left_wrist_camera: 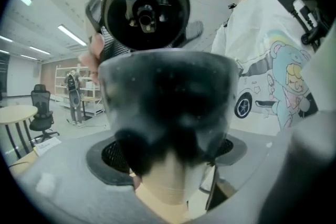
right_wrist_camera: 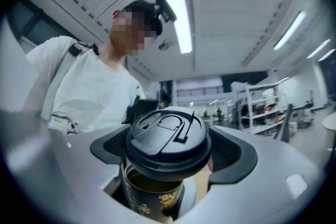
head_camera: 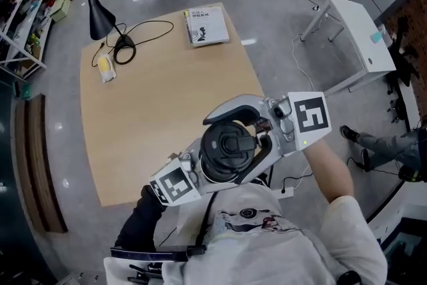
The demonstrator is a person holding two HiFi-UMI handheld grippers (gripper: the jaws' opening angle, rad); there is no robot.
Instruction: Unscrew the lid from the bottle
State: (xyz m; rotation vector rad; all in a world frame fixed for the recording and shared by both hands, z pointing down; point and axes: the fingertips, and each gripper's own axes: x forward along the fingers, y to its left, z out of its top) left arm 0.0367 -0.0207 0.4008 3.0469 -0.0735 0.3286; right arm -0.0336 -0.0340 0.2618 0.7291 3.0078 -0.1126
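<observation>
In the head view, both grippers meet over my lap, off the near edge of the wooden table [head_camera: 153, 110]. A dark bottle [left_wrist_camera: 168, 113] with gold flower print [right_wrist_camera: 152, 191] stands between the jaws of my left gripper [left_wrist_camera: 165, 152] [head_camera: 217, 170], which is shut on its body. My right gripper [right_wrist_camera: 173, 152] [head_camera: 243, 133] is shut on the black flip-top lid [right_wrist_camera: 168, 136] [head_camera: 230, 143]. The lid sits tilted just above the bottle's mouth, with a gap showing the dark rim under it. The left gripper view shows the lid's underside [left_wrist_camera: 145, 10].
On the table stand a black desk lamp [head_camera: 99, 7] with a looped cable, a small yellow-white object [head_camera: 105, 68] and a book [head_camera: 207, 25]. A white table [head_camera: 363, 30] stands to the right, and an oval table with an office chair stands farther off.
</observation>
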